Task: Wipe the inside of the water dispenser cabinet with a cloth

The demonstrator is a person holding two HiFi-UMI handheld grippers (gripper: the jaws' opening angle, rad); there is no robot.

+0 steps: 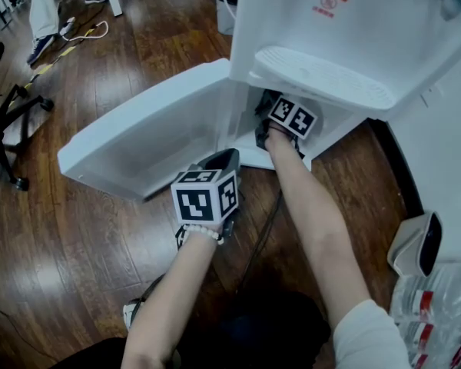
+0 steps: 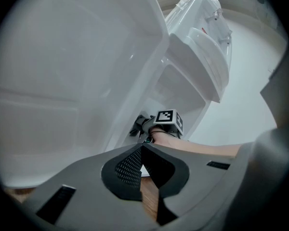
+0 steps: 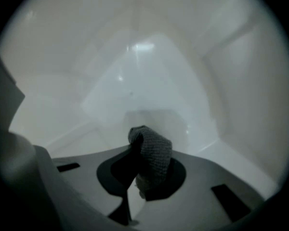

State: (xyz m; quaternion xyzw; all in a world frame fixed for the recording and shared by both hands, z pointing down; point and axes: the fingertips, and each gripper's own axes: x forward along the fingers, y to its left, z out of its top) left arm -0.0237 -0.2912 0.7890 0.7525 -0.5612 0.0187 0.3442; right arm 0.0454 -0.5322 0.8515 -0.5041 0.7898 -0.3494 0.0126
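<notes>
Dark wood flooring (image 1: pixel 77 267) surrounds the white water dispenser (image 1: pixel 353 29); its cabinet door (image 1: pixel 146 137) stands open beside the left gripper (image 2: pixel 142 150), whose jaws are together on nothing. Inside the cabinet (image 3: pixel 144 81), the right gripper (image 3: pixel 137 170) pinches a grey knitted cloth (image 3: pixel 153 158), a wad lying lengthwise along the jaws and pointing at the back wall. Wiping well likely means pressing that tip flat and sweeping into the corners.

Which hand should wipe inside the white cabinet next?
Probably right. The right tool is shut on the grey cloth, inside the cabinet; the left tool is empty, outside by the open door.
</notes>
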